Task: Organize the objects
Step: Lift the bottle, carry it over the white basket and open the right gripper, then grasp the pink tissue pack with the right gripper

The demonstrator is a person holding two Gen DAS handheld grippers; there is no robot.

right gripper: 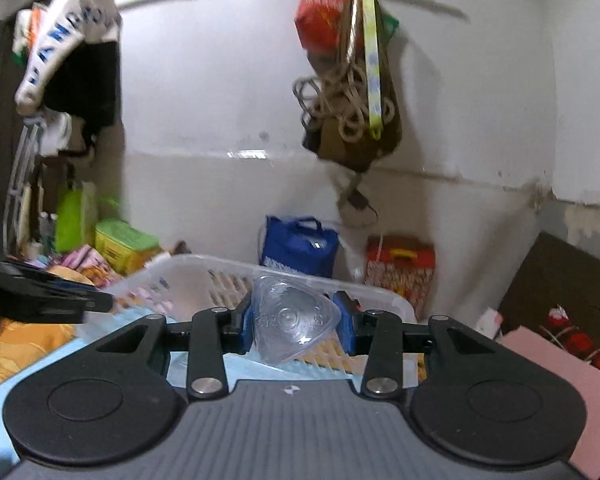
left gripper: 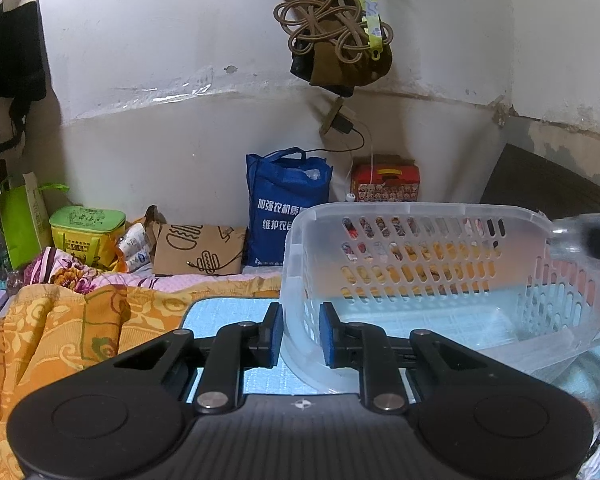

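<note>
A clear plastic basket (left gripper: 420, 264) with slotted walls stands tilted on a light blue mat (left gripper: 228, 312) on the bed. My left gripper (left gripper: 300, 334) is shut on the basket's near left wall, one pad outside and one inside. My right gripper (right gripper: 296, 322) is shut on a clear plastic bottle (right gripper: 292, 320), whose base faces the camera, held just in front of the basket (right gripper: 188, 280). In the left wrist view the bottle (left gripper: 572, 236) shows blurred at the basket's right rim.
An orange patterned blanket (left gripper: 60, 328) lies left of the mat. Against the wall stand a blue bag (left gripper: 280, 204), a red box (left gripper: 384, 180), a brown paper bag (left gripper: 200, 252) and a green box (left gripper: 86, 232). A pink board (right gripper: 556, 384) lies right.
</note>
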